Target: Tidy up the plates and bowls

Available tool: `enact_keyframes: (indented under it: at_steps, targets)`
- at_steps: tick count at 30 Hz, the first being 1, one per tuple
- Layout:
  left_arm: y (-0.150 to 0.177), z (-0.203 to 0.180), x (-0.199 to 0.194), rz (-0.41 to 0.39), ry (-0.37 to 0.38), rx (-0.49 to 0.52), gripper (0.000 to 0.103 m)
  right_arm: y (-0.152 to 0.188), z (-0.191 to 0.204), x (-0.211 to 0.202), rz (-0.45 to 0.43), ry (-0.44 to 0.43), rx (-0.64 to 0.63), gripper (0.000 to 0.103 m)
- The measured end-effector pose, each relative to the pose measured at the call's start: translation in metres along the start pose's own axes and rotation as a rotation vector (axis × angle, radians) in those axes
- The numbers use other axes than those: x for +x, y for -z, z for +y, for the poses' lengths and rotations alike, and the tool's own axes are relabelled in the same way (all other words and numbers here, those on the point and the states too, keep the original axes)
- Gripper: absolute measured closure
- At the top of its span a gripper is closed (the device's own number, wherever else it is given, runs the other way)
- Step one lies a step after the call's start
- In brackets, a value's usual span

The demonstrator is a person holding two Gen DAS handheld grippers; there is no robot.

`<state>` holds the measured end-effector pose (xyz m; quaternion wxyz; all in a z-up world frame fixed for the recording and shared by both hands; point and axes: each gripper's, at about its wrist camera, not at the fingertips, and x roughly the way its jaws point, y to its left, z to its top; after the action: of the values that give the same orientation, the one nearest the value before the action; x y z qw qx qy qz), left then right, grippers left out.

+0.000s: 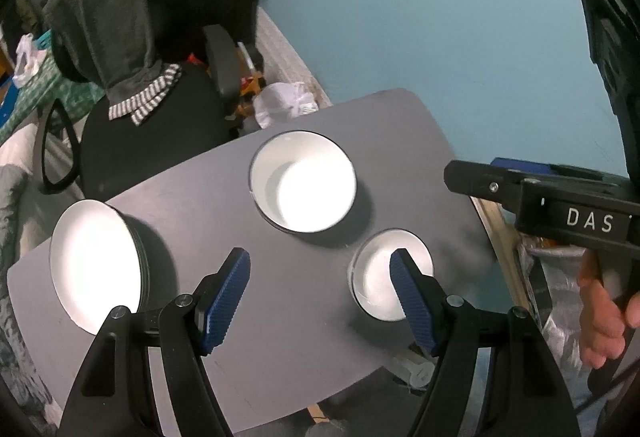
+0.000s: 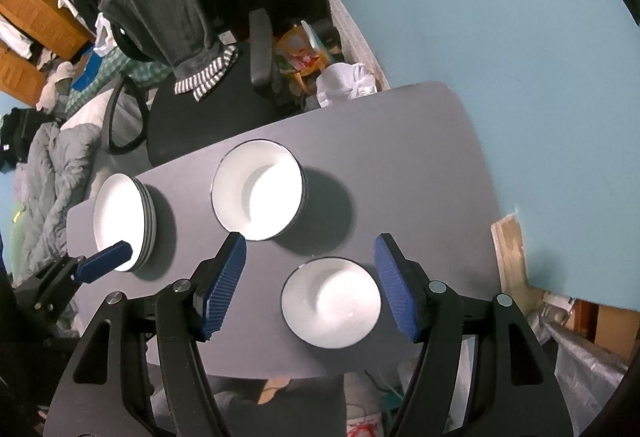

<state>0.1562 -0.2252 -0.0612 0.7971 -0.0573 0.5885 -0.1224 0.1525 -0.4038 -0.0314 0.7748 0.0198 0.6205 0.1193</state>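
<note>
A: Nearest thing in your right wrist view is your right gripper, jaws spread wide with nothing in them, hovering over the small bowl at lower centre.

B: And your left gripper?

A: Wide too, holding nothing, above bare grey table. Further up the frame, the stacked big bowls sit mid-table, and the plate stack is at the left edge. The black chair is behind, upper left.

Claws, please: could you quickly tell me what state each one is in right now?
Left claw: open, holding nothing, above the grey table.
Right claw: open, holding nothing, above the small bowl.
</note>
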Motion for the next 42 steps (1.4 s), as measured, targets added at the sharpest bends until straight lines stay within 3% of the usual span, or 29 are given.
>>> enact_keyframes:
  at_steps: [24,42]
  targets:
    - [0.019,-0.036,-0.004,-0.019,0.012,0.051,0.029,0.044,-0.031,-0.022,-0.01,0.002,0.058,0.036]
    - [0.03,-0.041,0.014,0.008,-0.022,0.083,0.029,0.072,-0.057,-0.003,0.043,0.014,0.118,0.036]
